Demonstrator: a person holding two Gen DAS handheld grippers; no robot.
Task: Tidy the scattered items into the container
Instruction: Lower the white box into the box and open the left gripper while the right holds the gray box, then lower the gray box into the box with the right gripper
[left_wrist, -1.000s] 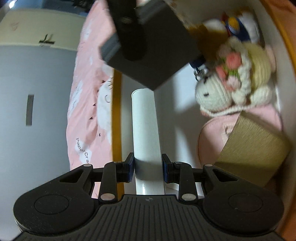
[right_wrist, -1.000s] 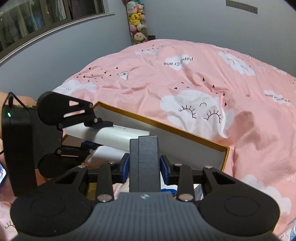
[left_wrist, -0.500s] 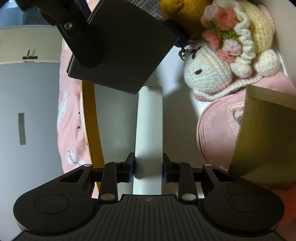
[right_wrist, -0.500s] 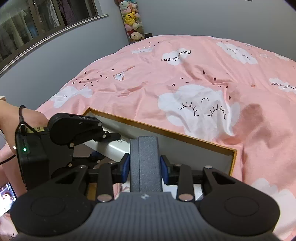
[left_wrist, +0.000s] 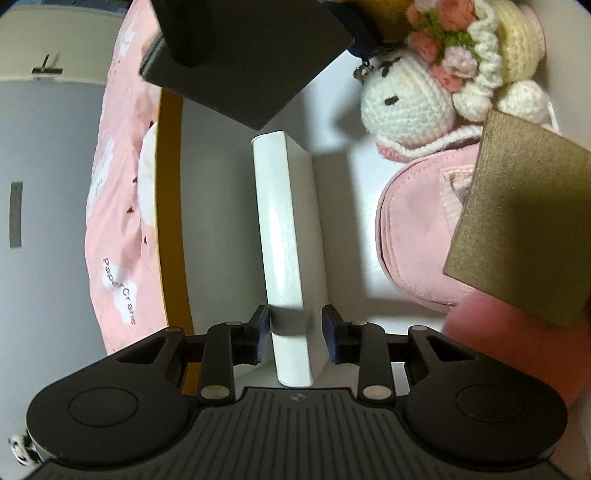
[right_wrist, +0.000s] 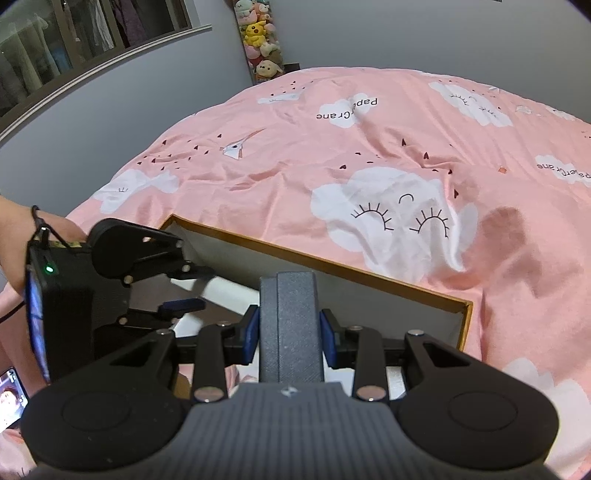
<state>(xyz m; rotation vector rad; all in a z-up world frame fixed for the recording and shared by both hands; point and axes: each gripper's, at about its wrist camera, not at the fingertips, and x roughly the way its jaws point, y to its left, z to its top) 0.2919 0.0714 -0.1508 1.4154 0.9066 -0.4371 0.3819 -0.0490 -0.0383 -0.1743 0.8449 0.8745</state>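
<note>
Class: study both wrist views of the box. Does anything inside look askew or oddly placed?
Yes. The white box stands on its narrow edge between the open left gripper, and the gold box lies tilted across the pink pouch.

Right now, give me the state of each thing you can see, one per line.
left tool: open, pads apart from the white box
white box: on edge inside the container
right tool: shut on dark box
dark box: held above the container
container: open, no lid on
crochet doll: lying in the container
</note>
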